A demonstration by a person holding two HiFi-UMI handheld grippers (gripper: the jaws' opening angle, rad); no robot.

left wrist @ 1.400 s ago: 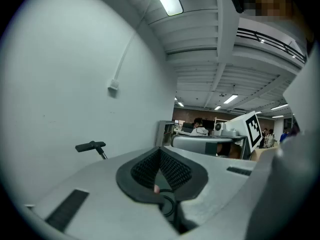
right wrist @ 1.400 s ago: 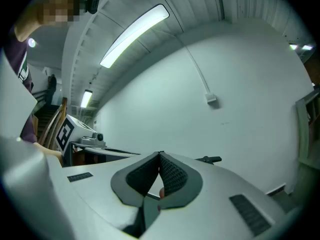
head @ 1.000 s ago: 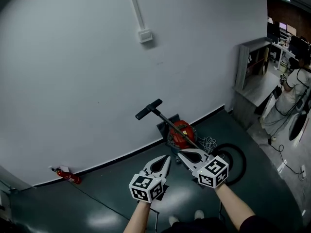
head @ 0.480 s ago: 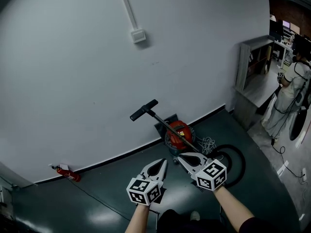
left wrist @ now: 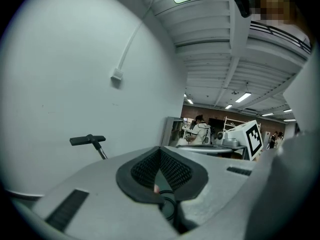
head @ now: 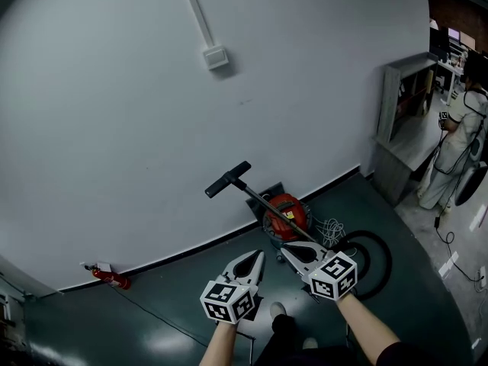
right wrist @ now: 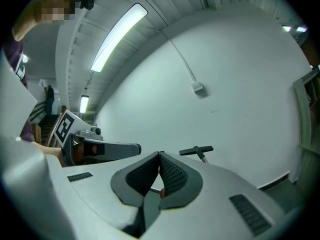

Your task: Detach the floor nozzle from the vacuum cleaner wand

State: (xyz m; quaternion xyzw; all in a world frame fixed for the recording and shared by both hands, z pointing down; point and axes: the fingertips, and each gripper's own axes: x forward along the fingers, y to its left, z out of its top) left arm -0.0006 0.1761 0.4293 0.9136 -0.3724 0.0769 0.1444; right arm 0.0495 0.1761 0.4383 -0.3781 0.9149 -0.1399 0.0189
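The vacuum's black floor nozzle is raised against the pale wall on the end of the slanting metal wand. The wand runs down over the red canister. The nozzle also shows small in the left gripper view and the right gripper view. My left gripper and right gripper hover side by side just in front of the canister. Both are shut, empty and touching nothing. Their closed tips show in each gripper's own view.
A black hose loops on the dark floor right of the canister, beside a tangle of pale cord. A red fire extinguisher lies by the wall at left. A grey cabinet and a person stand at right.
Both grippers have sunk a little in the head view and stayed shut. The person's foot has come into view at the bottom edge.
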